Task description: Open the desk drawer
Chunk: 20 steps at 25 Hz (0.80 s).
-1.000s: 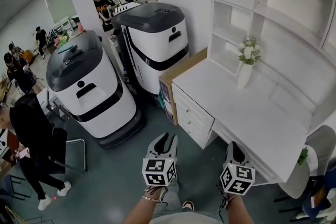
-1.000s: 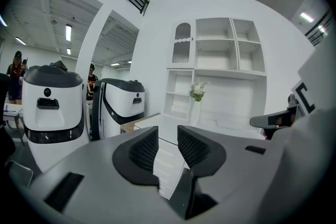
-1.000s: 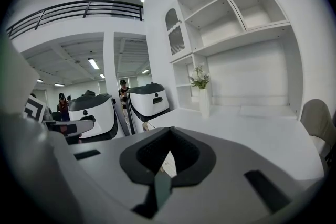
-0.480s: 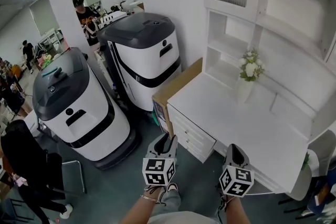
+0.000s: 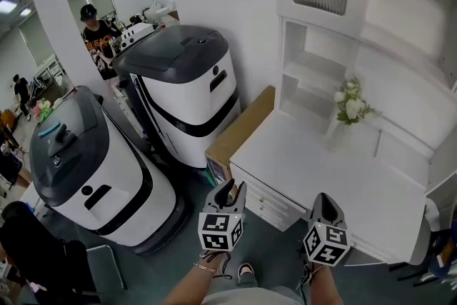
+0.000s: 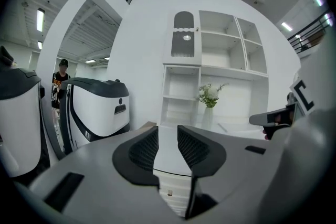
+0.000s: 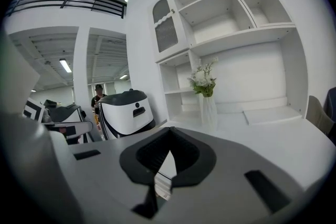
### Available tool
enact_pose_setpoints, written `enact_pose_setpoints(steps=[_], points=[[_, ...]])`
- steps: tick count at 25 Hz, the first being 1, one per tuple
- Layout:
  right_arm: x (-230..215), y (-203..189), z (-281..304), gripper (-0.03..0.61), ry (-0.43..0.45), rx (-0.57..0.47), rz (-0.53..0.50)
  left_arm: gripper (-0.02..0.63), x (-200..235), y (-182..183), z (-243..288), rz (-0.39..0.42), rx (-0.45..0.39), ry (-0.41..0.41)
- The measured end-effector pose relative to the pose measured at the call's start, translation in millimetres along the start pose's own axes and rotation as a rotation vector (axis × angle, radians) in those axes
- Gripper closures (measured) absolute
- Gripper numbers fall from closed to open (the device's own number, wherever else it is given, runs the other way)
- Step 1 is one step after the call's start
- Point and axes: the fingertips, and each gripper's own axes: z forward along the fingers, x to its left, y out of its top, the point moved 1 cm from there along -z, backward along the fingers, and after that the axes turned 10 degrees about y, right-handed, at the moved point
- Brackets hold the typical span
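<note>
The white desk (image 5: 325, 169) with a hutch stands ahead on the right. Its stack of shut drawers (image 5: 273, 205) faces me at the desk's left end. Both grippers are held low in front of the drawers, touching nothing. My left gripper (image 5: 230, 191) is open by a narrow gap with nothing in it; in the left gripper view a drawer front with a small knob (image 6: 169, 192) shows between the left gripper's (image 6: 168, 145) jaws. My right gripper (image 5: 323, 203) is shut, its tips meeting (image 7: 169, 136), and a drawer edge (image 7: 163, 187) shows below them.
A vase of white flowers (image 5: 350, 111) stands at the back of the desktop. A cardboard box (image 5: 241, 126) leans against the desk's left side. Two large white-and-black machines (image 5: 187, 89) (image 5: 86, 168) stand on the left, a person (image 5: 95, 39) behind them.
The view has moved closer to the desk and turned right, so the drawers now lie just beyond the grippers. The grippers' jaws look the same as before.
</note>
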Motion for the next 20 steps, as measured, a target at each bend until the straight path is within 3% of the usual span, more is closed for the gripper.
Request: enact_pose_setpoints(steps=[8,20], points=[[8.0,-2.5,18.6,0.572,-0.014,0.037,-0.03,0.489,9.3,-9.1,24.5,-0.037,0.017,-0.019],[4.6,-10.5,24.5,0.572,0.045,0.101,-0.052,0.489,3.4,-32.7,14.9,-0.064,0.064,0.025]])
